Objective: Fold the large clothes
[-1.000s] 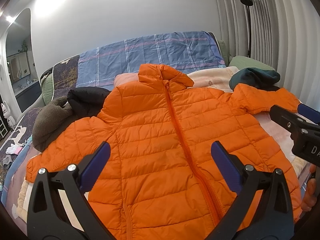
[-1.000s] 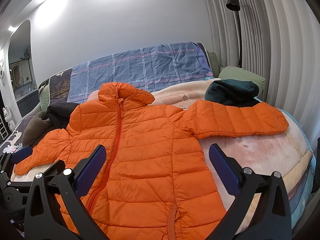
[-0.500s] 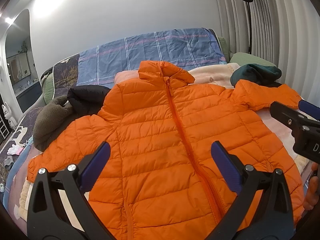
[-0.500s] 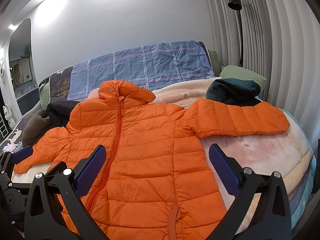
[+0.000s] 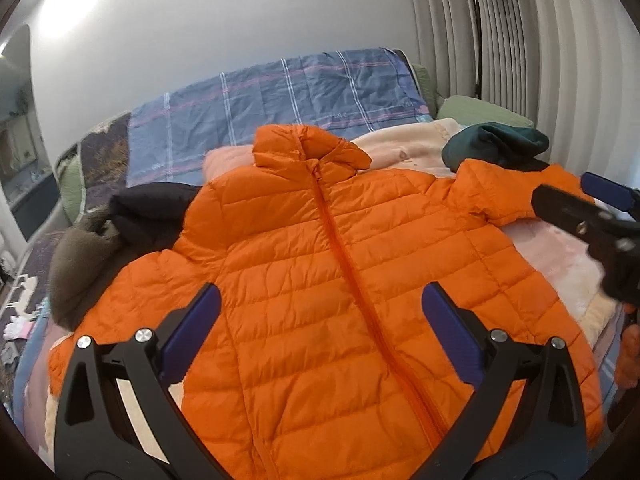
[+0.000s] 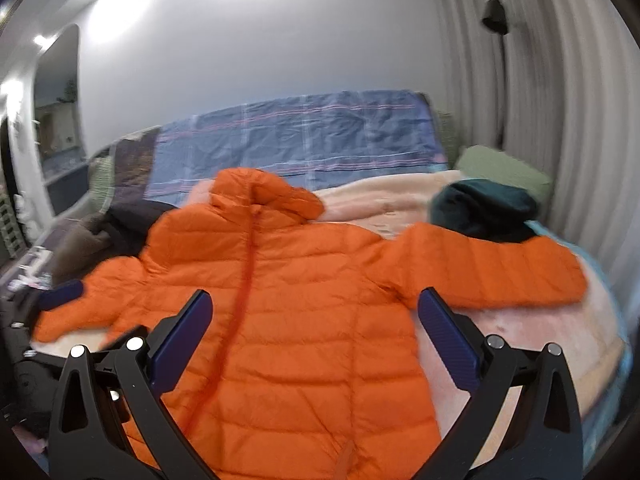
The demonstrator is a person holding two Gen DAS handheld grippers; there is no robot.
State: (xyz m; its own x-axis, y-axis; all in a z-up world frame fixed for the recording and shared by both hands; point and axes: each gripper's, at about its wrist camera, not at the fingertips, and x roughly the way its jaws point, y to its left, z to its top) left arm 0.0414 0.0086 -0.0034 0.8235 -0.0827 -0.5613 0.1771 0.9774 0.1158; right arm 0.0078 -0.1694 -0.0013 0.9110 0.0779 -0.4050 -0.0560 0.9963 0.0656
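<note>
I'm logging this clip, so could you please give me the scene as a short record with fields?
garment: orange jacket, spread flat, front up, zipped, sleeves out
surface: bed with a pink blanket
left gripper: open, empty, over the jacket's body
right gripper: open, empty, over the jacket's right half
nearby: dark green garment by the right sleeve; black garment by the left shoulder
folding: not yet begun

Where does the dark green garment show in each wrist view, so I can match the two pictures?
Left wrist: dark green garment at upper right, behind the orange jacket sleeve.
Right wrist: dark green garment at right of centre, lying against the sleeve's far edge.
Shared landmark: blue plaid cover at the bed's far end.
</note>
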